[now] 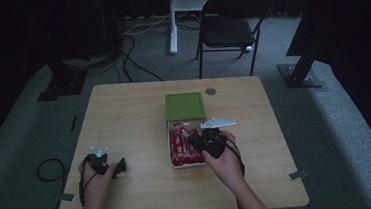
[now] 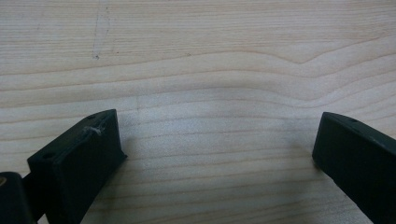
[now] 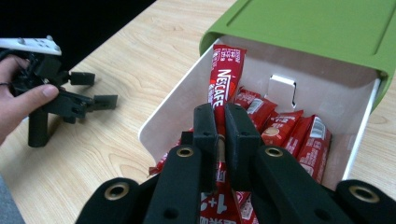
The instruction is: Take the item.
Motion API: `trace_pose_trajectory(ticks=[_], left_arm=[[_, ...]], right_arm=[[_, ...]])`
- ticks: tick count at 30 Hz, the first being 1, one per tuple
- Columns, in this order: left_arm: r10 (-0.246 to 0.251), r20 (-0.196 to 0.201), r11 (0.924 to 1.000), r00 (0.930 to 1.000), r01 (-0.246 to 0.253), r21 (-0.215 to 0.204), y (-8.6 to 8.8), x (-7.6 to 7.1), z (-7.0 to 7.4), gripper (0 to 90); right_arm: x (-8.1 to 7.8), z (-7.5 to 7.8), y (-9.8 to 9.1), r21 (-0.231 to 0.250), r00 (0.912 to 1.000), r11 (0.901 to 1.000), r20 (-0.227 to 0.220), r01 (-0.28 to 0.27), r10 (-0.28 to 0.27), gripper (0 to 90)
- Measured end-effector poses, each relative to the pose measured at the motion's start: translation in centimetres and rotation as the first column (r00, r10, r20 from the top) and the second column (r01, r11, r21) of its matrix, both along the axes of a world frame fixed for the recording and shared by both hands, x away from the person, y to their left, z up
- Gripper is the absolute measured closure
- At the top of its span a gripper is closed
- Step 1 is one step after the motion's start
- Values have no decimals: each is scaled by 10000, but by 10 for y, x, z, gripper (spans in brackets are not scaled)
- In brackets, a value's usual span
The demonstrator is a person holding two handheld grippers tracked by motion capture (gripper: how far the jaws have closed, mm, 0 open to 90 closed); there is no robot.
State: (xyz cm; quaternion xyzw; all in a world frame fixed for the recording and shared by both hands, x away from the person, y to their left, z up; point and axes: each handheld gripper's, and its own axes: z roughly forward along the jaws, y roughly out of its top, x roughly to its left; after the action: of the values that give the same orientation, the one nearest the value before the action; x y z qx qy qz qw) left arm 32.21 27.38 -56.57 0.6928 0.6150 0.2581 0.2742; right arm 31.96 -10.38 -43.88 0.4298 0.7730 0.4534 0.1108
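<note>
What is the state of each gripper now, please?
Left gripper: open, holding nothing, over the table.
Right gripper: shut on a red sachet.

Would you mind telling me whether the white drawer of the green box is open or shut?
Open. The white drawer is pulled out from under the green box, exposing red coffee sachets inside.

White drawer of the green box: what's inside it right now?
Red Nescafe sachets fill the white drawer; the right gripper pinches one. The drawer's floor is covered.
</note>
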Motion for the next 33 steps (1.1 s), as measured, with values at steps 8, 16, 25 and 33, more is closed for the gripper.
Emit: trace_pose_trajectory(ticks=[8,16,25,33], left_arm=[[0,5,10000,10000,0,2,0,0,0,20],[0,4,10000,10000,0,2,0,0,0,20],[-1,5,10000,10000,1,3,0,0,0,20],[-15,2,10000,10000,15,20,0,0,0,20]], right_arm=[[0,10,-8,140,9991,9999,406,67,-72,839],[4,14,-22,244,9977,9987,501,450,-462,839],[9,18,-44,328,9914,9939,744,1056,-1078,838],[13,18,-61,266,9842,9882,899,1509,-1527,839]])
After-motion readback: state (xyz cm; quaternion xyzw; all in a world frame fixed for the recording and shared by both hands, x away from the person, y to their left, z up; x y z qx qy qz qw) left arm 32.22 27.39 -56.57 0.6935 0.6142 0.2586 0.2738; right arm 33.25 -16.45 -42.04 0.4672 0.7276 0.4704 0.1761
